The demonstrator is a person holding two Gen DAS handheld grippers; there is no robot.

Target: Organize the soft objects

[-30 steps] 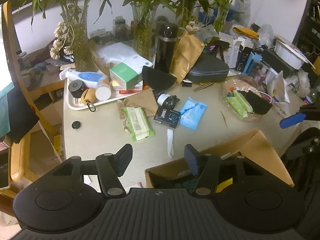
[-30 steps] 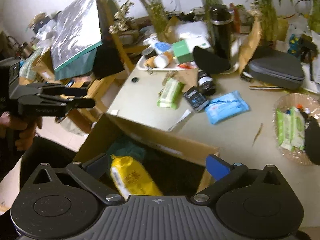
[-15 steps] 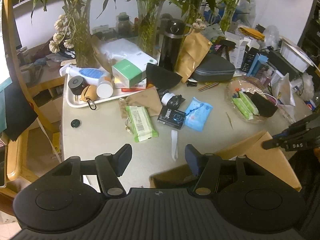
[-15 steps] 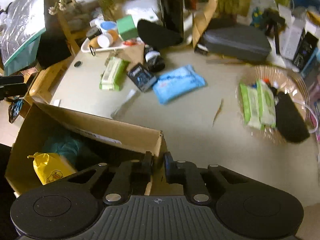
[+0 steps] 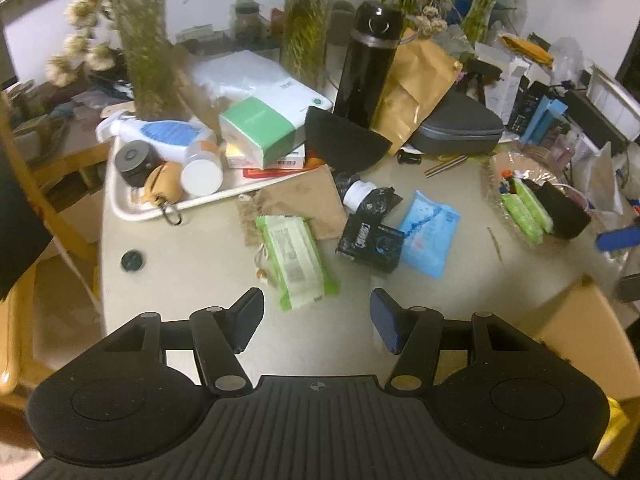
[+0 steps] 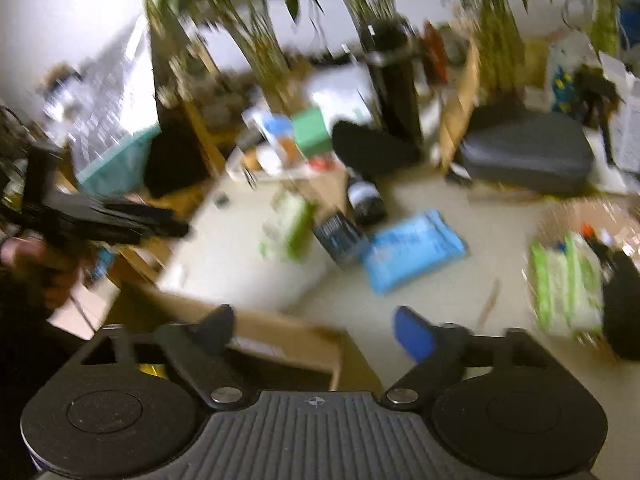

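Both tongs gape empty: right tongs reopened since pinching shut; left tongs moved nearer the green wipes pack.

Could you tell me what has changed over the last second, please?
The right gripper, shut half a second ago, has reopened, empty. The left gripper advanced toward the green wipes pack, still open. Wipes and blue pack stayed put.

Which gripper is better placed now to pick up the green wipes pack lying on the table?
Probably the left. The left gripper is open, and the green wipes pack lies just ahead, between its fingers' line. The right gripper is also open but sits above the cardboard box, farther away, its view blurred.
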